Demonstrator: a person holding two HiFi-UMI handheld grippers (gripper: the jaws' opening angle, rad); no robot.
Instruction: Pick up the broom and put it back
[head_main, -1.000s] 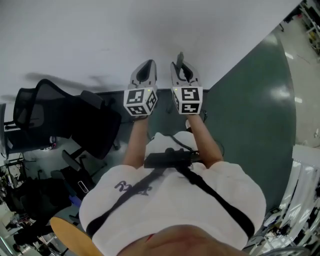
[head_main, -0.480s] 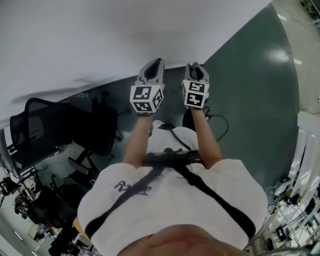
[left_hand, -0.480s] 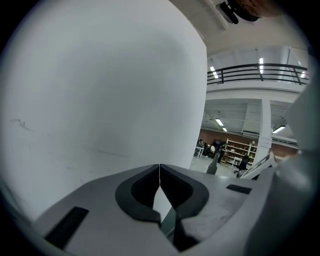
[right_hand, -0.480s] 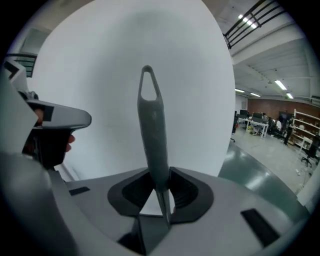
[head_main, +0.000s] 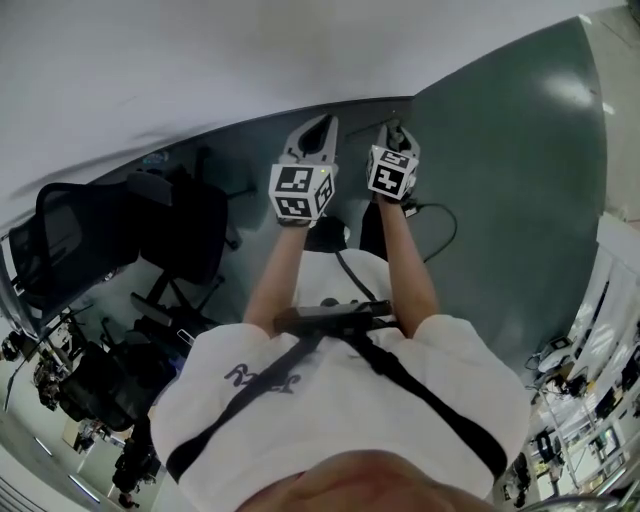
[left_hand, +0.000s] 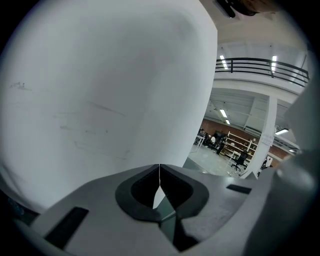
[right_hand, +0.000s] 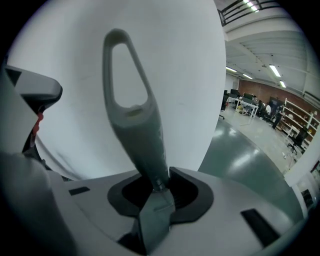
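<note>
Chiefly, the risk at this moment is judged to be the broom (right_hand: 136, 120) turning or slipping in a single clamp. The right gripper (right_hand: 159, 186) holds it alone, at the narrow neck where the grey handle meets the shaft. Whatever length hangs below is out of sight and could act as a lever. A swing of that lower part might catch the black cable (head_main: 441, 232) on the dark green floor (head_main: 510, 170), just right of the person's right forearm. The handle's looped top rises close in front of the white wall (right_hand: 192, 70). Whether it touches cannot be told, but a forward push could knock it there and twist the grip.

Right gripper: its jaws are closed tight on the broom's neck, with the looped handle standing up and leaning slightly left from them. In the head view this gripper (head_main: 394, 135) is raised in front of the person, near the foot of the wall.

Left gripper (left_hand: 159, 184): its jaws are pressed together tip to tip with nothing between them, facing the same white wall. It is held just left of the right gripper and gives the broom no second support.

Black office chairs (head_main: 175, 235) stand to the left, well apart from both grippers.
</note>
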